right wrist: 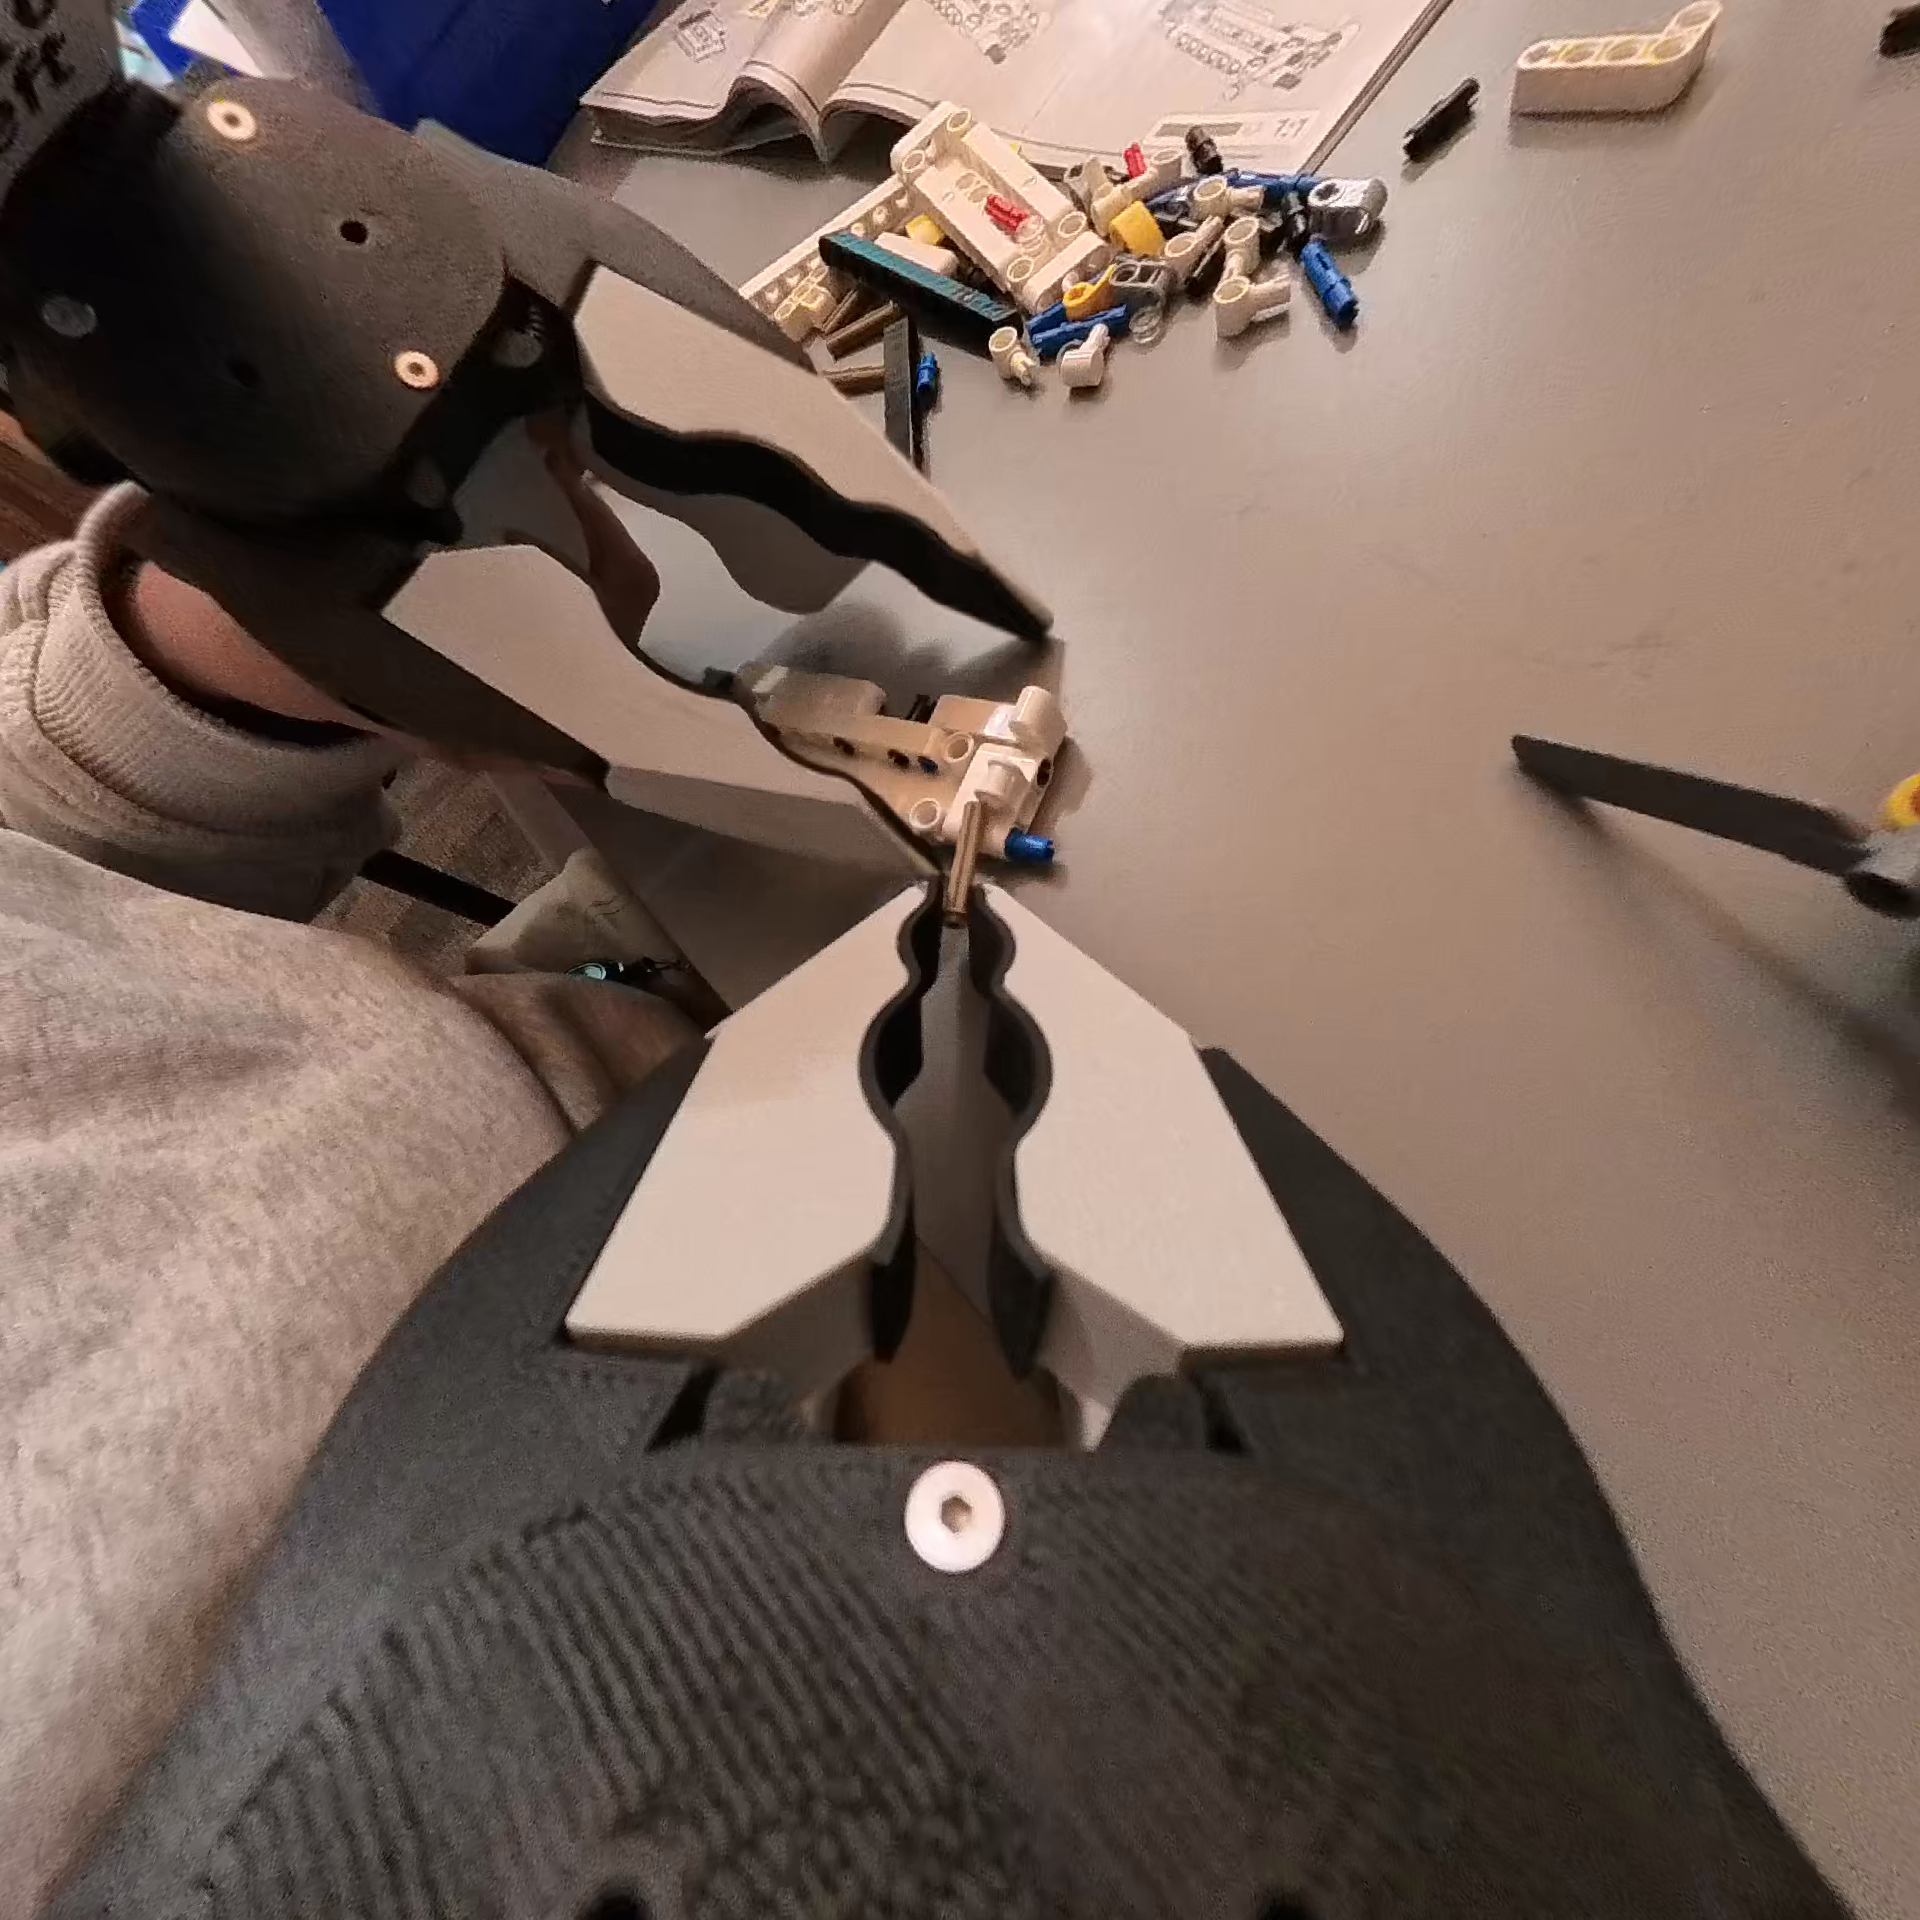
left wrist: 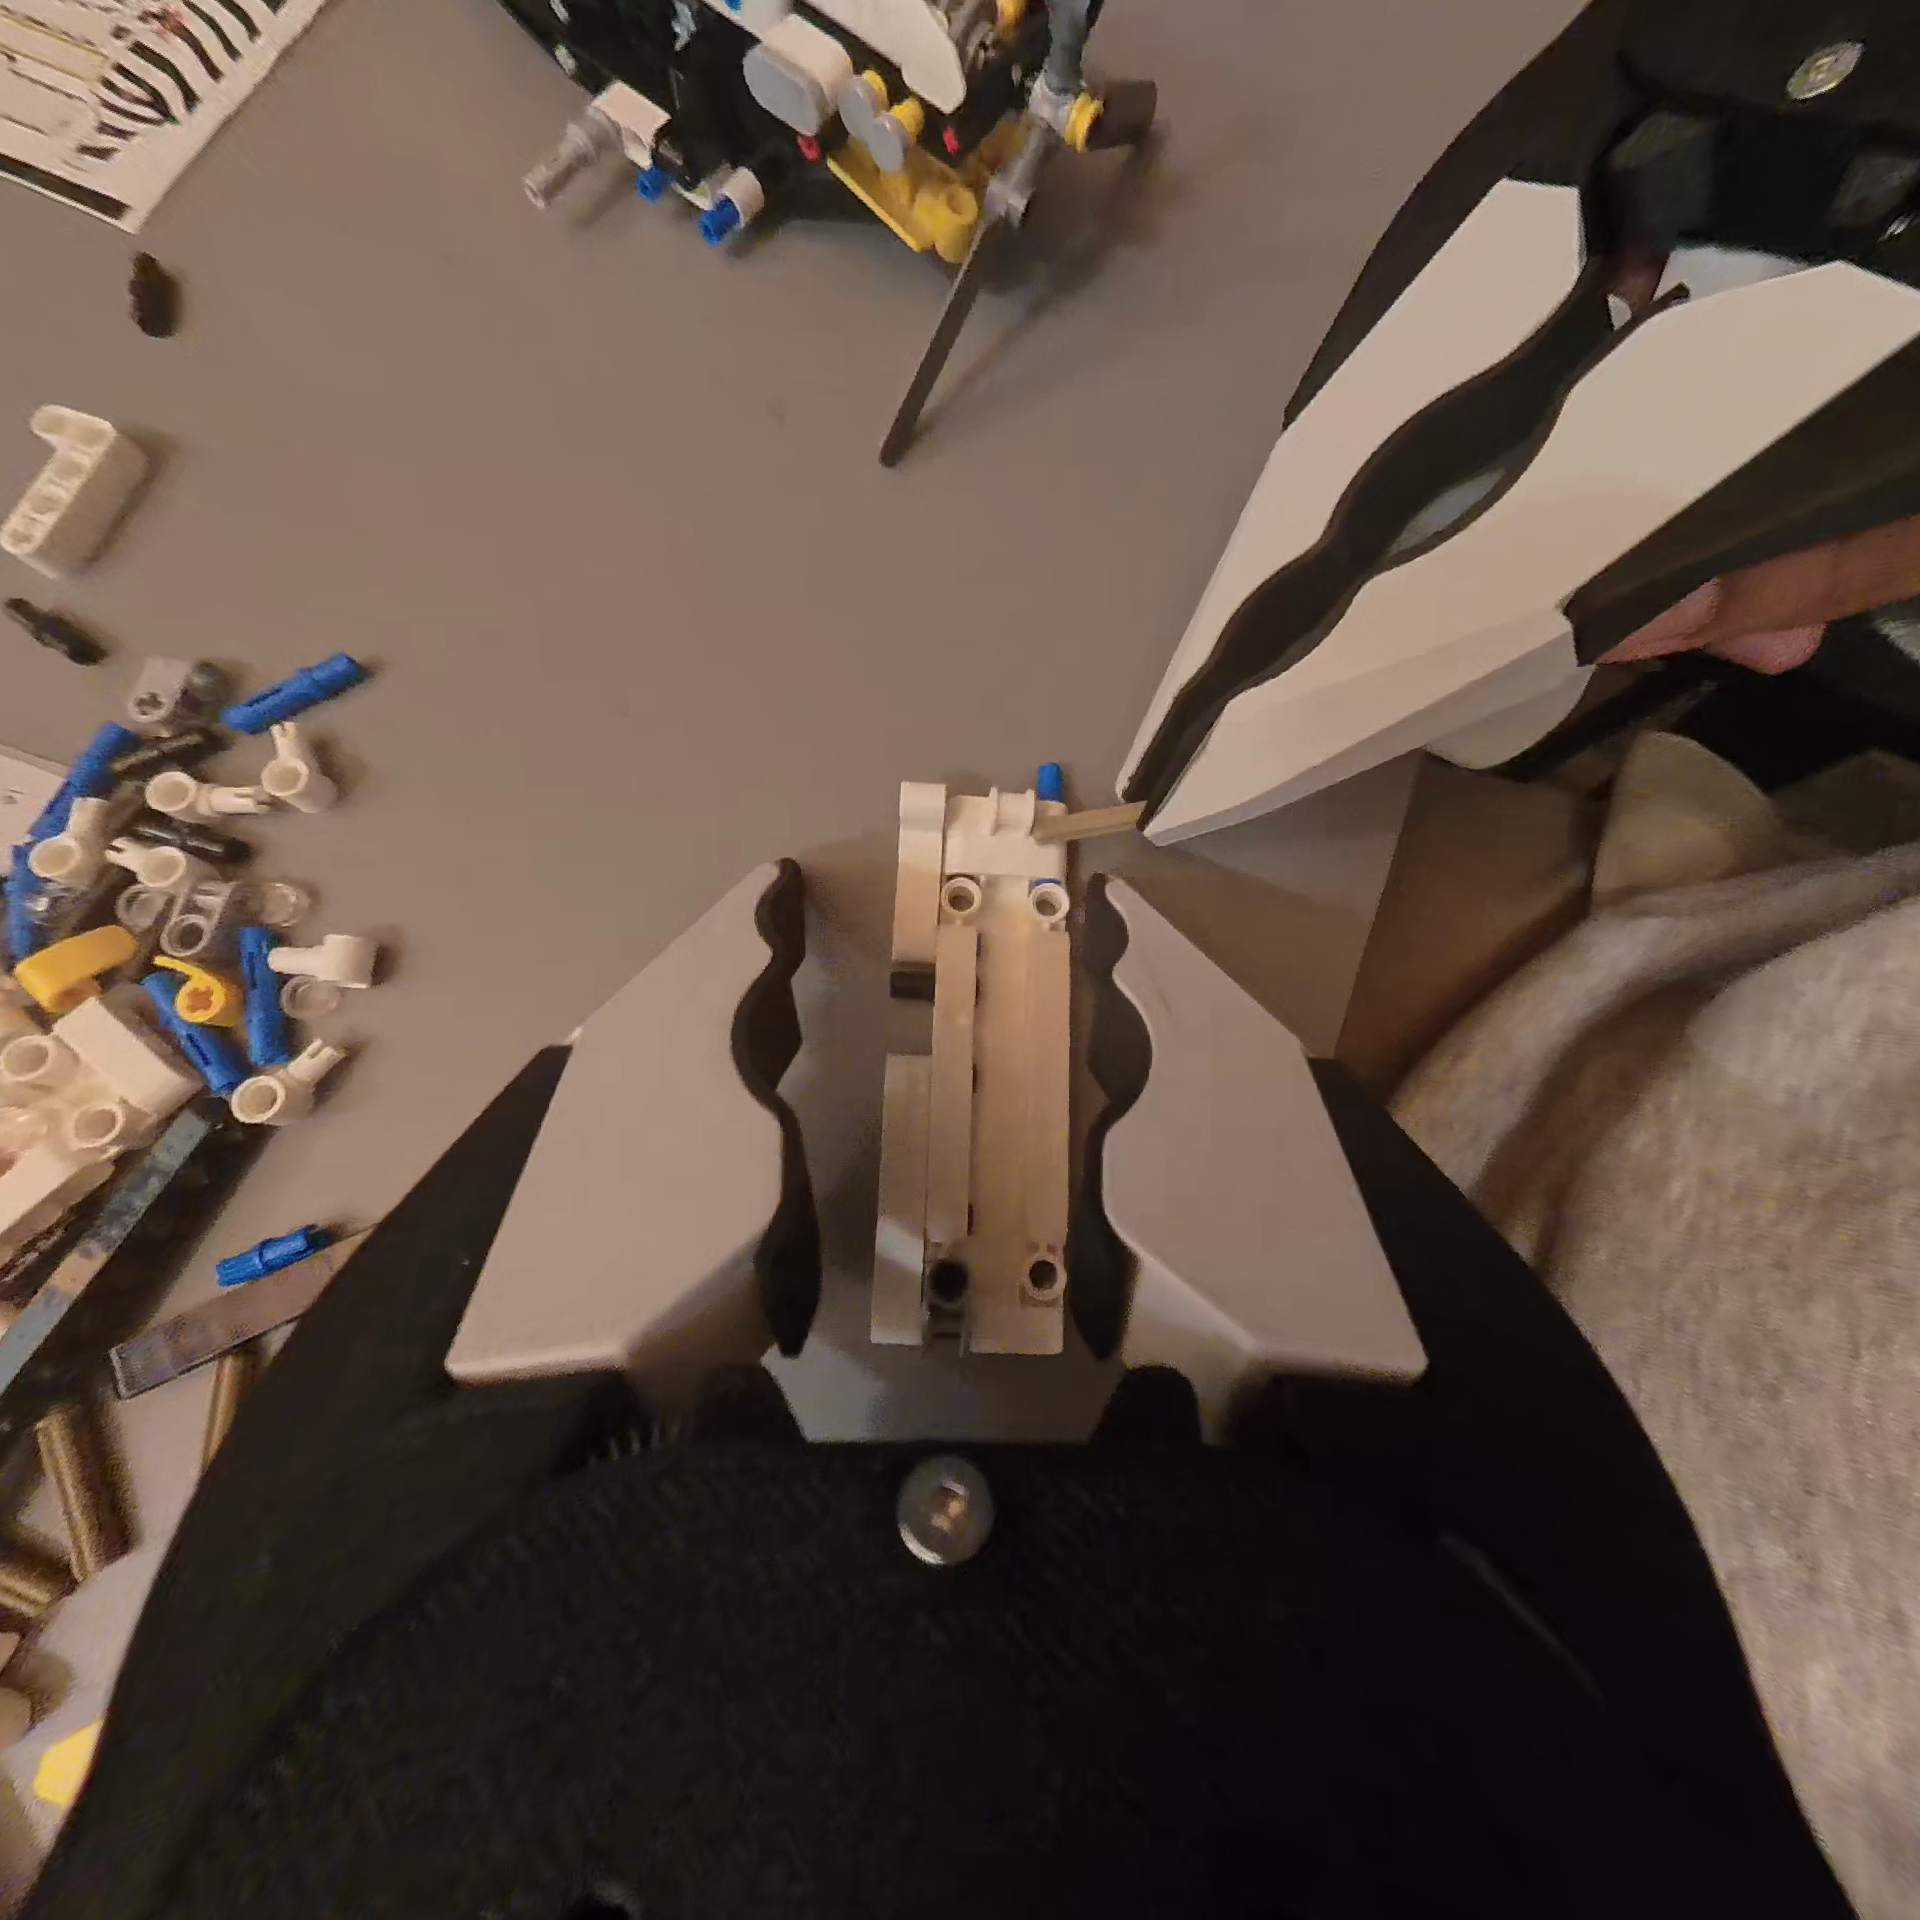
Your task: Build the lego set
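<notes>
Here, loose parts pile [left wrist: 156,966] lies on the counter [left wrist: 582,582] well left of the left tool [left wrist: 940,894]. Left tool clamps the white subassembly [left wrist: 982,1049] lengthwise between its fingers, steadying it as a fixture. To its right, the right tool [right wrist: 956,909] pinches a tan axle [right wrist: 964,857], tip at the subassembly's end hole, apparently for insertion.

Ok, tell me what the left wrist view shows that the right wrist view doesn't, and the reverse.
Only the left wrist view shows the partly built black, white and yellow lego model and a striped sticker sheet. Only the right wrist view shows the open paper instruction booklet. Both show the white beam sub-assembly held in the left gripper, the thin tan axle pinched by the right gripper at its side, and the loose pile of small lego parts.
</notes>
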The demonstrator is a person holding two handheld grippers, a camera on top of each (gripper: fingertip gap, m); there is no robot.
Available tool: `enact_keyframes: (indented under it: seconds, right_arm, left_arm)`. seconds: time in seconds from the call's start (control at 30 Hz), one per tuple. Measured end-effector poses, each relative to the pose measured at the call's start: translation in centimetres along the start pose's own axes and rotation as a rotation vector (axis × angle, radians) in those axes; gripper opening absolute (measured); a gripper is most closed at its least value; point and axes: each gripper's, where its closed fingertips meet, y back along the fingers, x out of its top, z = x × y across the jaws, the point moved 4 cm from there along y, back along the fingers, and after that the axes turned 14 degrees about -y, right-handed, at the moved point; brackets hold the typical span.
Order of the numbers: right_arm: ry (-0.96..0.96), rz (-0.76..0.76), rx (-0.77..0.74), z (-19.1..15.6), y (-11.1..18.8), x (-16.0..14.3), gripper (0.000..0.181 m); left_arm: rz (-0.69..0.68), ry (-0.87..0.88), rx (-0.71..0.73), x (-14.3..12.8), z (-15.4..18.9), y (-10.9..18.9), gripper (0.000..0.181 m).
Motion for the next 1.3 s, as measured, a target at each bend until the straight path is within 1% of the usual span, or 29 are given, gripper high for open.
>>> enact_keyframes:
  seconds: [0.1, 0.3, 0.47, 0.6, 0.83, 1.07, 1.2, 1.3]
  right_arm:
    - [-0.017, 0.011, -0.003, 0.14, 0.06, 0.14, 0.003]
    - [-0.081, 0.044, 0.021, 0.35, 0.23, 0.3, 0.003]
    - [-0.096, 0.056, 0.04, 0.27, 0.18, 0.41, 0.003]
    - [-0.097, 0.059, 0.038, 0.27, 0.07, 0.52, 0.003]
    - [-0.163, 0.057, 0.06, 0.48, 0.06, 0.67, 0.003]
    - [-0.273, 0.044, 0.108, 0.63, -0.04, 0.73, 0.003]
    - [-0.263, 0.054, 0.105, 0.63, 0.0, 0.8, 0.003]
    - [-0.212, 0.051, 0.068, 0.56, -0.03, 0.77, 0.003]
  left_arm:
    - [0.009, 0.023, -0.015, 0.01, -0.13, 0.07, 0.044]
    - [0.006, 0.024, -0.007, -0.01, -0.18, 0.05, 0.041]
    - [0.004, 0.012, -0.007, 0.0, -0.05, 0.04, 0.038]
    - [0.005, 0.001, -0.015, 0.03, 0.13, 0.04, 0.032]
    - [0.004, -0.002, -0.013, 0.03, 0.16, 0.03, 0.032]
    - [0.004, -0.001, -0.013, 0.04, 0.15, 0.04, 0.032]
    - [0.005, 0.004, -0.014, 0.04, 0.12, 0.05, 0.032]
    - [0.004, 0.004, -0.013, 0.04, 0.13, 0.04, 0.032]
